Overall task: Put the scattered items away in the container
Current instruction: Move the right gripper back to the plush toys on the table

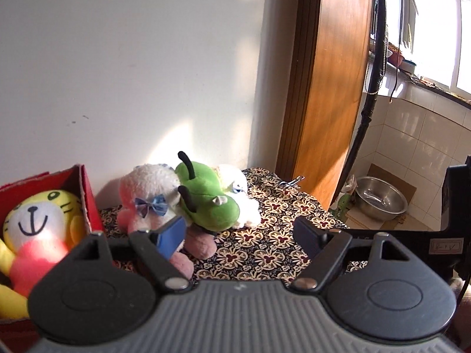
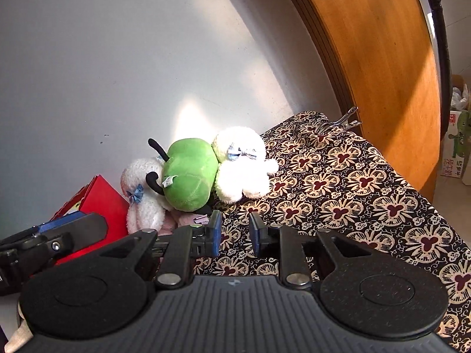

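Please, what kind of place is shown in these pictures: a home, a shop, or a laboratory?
Most likely a home. A flower-patterned cloth covers the table beside a plain white wall, next to a brown wooden door. Beyond it, a steel basin sits on a tiled floor, as in a kitchen or washroom.

We see a red box [image 1: 85,200] at nine o'clock holding a yellow, white and pink tiger toy [image 1: 38,229], a green plush [image 2: 188,173] between white ones, and a black cloth with cream-and-maroon flowers [image 2: 353,194].
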{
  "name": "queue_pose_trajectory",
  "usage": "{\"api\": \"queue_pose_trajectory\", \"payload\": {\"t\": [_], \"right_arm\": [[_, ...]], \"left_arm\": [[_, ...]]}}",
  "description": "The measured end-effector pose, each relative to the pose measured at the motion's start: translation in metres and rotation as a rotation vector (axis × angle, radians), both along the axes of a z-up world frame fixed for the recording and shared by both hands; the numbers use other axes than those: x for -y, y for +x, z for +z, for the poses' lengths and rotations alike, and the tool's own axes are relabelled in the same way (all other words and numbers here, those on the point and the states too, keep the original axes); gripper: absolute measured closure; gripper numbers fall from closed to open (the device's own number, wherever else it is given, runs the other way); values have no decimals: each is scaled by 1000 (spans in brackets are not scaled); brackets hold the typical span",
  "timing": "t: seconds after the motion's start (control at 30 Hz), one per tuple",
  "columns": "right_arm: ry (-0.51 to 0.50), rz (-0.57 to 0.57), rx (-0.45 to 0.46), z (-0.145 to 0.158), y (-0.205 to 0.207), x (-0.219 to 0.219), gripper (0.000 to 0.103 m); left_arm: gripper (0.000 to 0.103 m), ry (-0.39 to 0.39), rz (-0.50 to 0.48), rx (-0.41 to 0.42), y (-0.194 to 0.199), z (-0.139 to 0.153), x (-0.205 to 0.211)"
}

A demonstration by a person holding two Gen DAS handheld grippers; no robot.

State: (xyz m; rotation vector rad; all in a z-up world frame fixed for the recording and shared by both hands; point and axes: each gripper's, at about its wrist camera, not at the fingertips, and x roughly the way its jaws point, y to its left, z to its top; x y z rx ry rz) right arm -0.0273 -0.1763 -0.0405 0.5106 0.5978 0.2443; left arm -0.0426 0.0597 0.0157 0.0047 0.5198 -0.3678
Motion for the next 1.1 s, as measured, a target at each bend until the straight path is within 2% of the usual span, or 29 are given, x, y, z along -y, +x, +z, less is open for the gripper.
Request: {"api": "queue_pose_trajectory", "payload": {"t": [0.13,0.33,0.4,0.43,0.47,0.53,0.67,0.73,0.77,0.8,0.87,1.1], "right_arm": [[48,18,-41,-6,25,13,78],[29,15,-101,-16,70,19,70],[38,26,-99,-17,84,18,62],[36,28,-102,-18,90,17,55],[31,29,-107,-19,97,15,53],[24,35,-113,-23,109,12,53],[8,52,-147,-32,131,5,52],[38,87,-163,-37,135,2,56],[46,103,-160,-37,134,-1,69],[32,103,-151,-35,132,-3,75],[-13,101,-130,-32,127,-7,80],[-45,91,-104,-15,89,13,86]], "left_arm": [[21,-25,-14,-26,25,-15,13],[21,-32,-3,-75,57,-33,20],[21,-42,-3,-93,64,-38,20],[21,-52,-4,-103,67,-40,20],[20,-59,-6,-109,70,-42,20],[16,-73,-8,-115,78,-45,20],[14,-68,-16,-106,83,-48,22],[14,-74,-24,-119,87,-51,22],[14,-76,-26,-125,88,-52,21],[14,-77,-26,-130,89,-53,21],[14,-83,-25,-147,91,-56,20],[14,-132,-80,-188,78,-56,15]]}}
